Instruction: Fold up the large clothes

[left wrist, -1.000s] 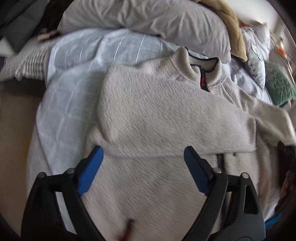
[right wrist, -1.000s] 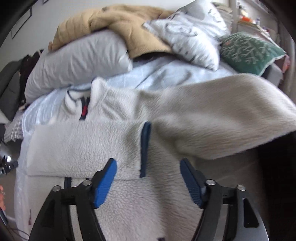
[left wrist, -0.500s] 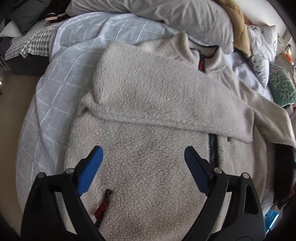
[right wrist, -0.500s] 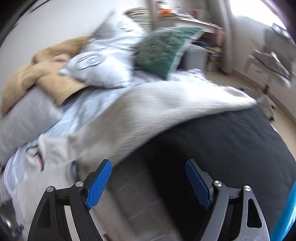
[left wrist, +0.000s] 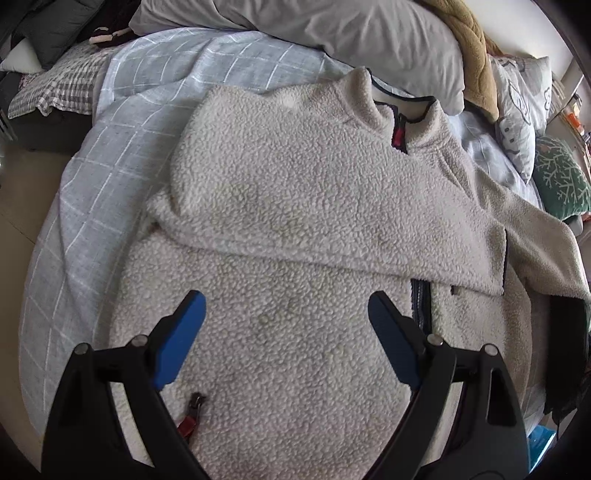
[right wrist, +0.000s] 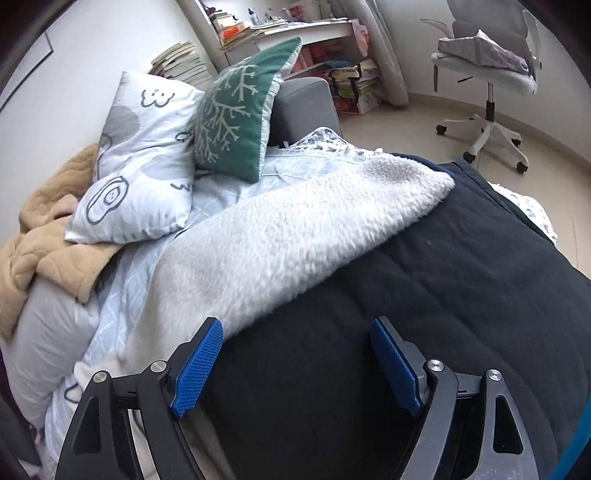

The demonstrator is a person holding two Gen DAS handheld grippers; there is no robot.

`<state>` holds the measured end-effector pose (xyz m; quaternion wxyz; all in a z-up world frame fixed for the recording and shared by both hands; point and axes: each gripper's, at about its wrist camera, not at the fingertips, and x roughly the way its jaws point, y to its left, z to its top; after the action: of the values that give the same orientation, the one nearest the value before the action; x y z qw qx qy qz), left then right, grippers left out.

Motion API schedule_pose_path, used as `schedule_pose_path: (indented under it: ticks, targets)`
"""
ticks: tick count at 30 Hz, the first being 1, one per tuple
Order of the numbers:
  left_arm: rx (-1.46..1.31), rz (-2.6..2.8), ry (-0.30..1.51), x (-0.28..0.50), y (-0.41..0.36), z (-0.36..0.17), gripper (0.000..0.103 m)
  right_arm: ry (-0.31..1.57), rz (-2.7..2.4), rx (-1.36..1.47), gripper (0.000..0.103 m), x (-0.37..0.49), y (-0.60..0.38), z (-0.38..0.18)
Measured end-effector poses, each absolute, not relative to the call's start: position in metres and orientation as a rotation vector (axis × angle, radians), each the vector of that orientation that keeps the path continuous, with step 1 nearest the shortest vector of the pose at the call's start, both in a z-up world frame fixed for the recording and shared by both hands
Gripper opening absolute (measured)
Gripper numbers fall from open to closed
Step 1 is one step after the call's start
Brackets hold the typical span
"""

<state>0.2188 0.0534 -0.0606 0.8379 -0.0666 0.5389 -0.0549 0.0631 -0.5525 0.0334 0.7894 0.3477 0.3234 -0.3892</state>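
Note:
A cream fleece jacket (left wrist: pixel 295 206) lies flat on the bed, collar away from me. One sleeve is folded across its chest; the other sleeve (right wrist: pixel 295 236) stretches out to the right over a black garment (right wrist: pixel 424 302). My left gripper (left wrist: pixel 286 314) is open and empty above the jacket's lower body, near a red zipper pull (left wrist: pixel 190 413). My right gripper (right wrist: pixel 295 343) is open and empty above the black garment, with its left fingertip (right wrist: pixel 207 339) by the edge of the outstretched sleeve.
A light blue checked sheet (left wrist: pixel 92 192) covers the bed. A grey pillow (left wrist: pixel 332 33), tan blanket (right wrist: pixel 44 240), patterned pillow (right wrist: pixel 147 155) and green cushion (right wrist: pixel 240 110) lie at the head. A white office chair (right wrist: pixel 487 74) and bookshelves (right wrist: pixel 314 48) stand beyond.
My right gripper swung right, from over the folded sleeve to above the black garment beside the outstretched sleeve. My left gripper drew back toward the jacket's hem. Both stayed open.

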Motion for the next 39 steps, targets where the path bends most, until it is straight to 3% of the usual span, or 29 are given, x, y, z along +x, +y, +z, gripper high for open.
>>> schedule_pose_path:
  ticks: [3,5,6,8,9,10,12,21,28,33,39]
  targets:
    - [-0.163,-0.112,1.146,0.222,0.056,-0.064,0.090,0.700,-0.848,0.750,0.084,0.074,-0.566,0.031]
    - [-0.179,-0.112,1.145,0.224,0.058,-0.065,0.090,0.714,-0.856,0.742,0.077,0.081,-0.572,0.031]
    - [-0.187,-0.113,1.139,0.224,0.060,-0.064,0.090,0.724,-0.863,0.732,0.063,0.085,-0.575,0.031]
    - [-0.203,-0.120,1.116,0.225,0.063,-0.062,0.090,0.752,-0.865,0.705,0.047,0.094,-0.578,0.032]
    - [-0.210,-0.127,1.101,0.225,0.064,-0.061,0.090,0.759,-0.849,0.692,0.031,0.098,-0.577,0.033]
    - [-0.220,-0.136,1.081,0.225,0.067,-0.060,0.090,0.769,-0.816,0.666,0.022,0.104,-0.572,0.036]
    - [-0.234,-0.134,1.063,0.226,0.071,-0.058,0.090,0.773,-0.817,0.604,0.016,0.110,-0.563,0.043]
    - [-0.321,-0.130,1.039,0.230,0.088,-0.051,0.090,0.656,-0.660,0.419,0.014,0.137,-0.486,0.105]
    - [-0.334,-0.135,1.023,0.228,0.095,-0.046,0.090,0.661,-0.478,0.186,0.013,0.188,-0.371,0.130]
    - [-0.364,-0.124,1.013,0.227,0.104,-0.043,0.090,0.719,-0.324,0.098,0.013,0.224,-0.290,0.115]
    - [-0.374,-0.118,1.004,0.227,0.109,-0.042,0.090,0.848,-0.154,0.045,0.013,0.262,-0.203,0.049]
